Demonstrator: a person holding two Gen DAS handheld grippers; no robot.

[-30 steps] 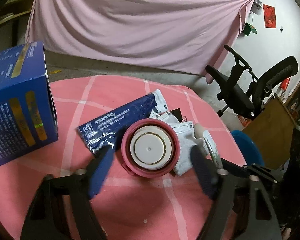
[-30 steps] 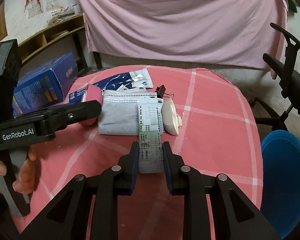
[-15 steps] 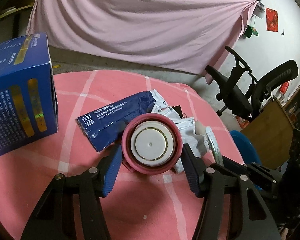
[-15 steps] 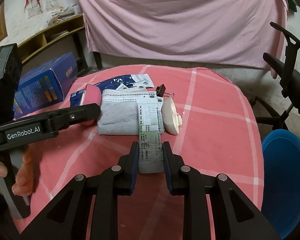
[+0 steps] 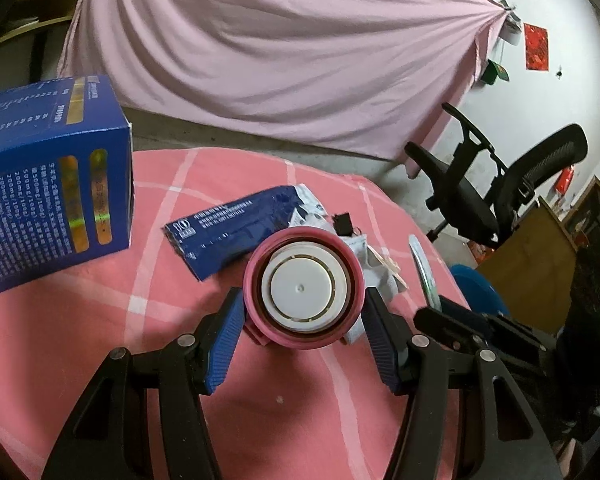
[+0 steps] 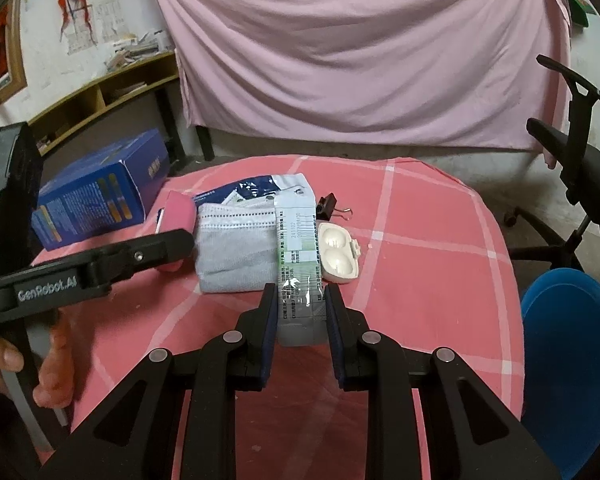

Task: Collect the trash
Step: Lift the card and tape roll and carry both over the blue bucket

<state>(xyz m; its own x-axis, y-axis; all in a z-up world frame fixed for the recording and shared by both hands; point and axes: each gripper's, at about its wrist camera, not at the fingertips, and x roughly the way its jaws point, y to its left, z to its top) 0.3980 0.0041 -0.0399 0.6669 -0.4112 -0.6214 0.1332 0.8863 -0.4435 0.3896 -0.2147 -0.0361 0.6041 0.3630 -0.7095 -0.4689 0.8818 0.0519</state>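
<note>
Jaws of the left gripper point(image 5: 304, 312) clamp the pink cap point(image 5: 303, 288) sidewise.

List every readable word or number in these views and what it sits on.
"GenRobot.AI": on the left hand-held gripper, printed along its arm.
"241102": on the packet held in the right hand-held gripper.
Blue box, blue wrapper, rest of the packet: print too small or blurred to read.
</note>
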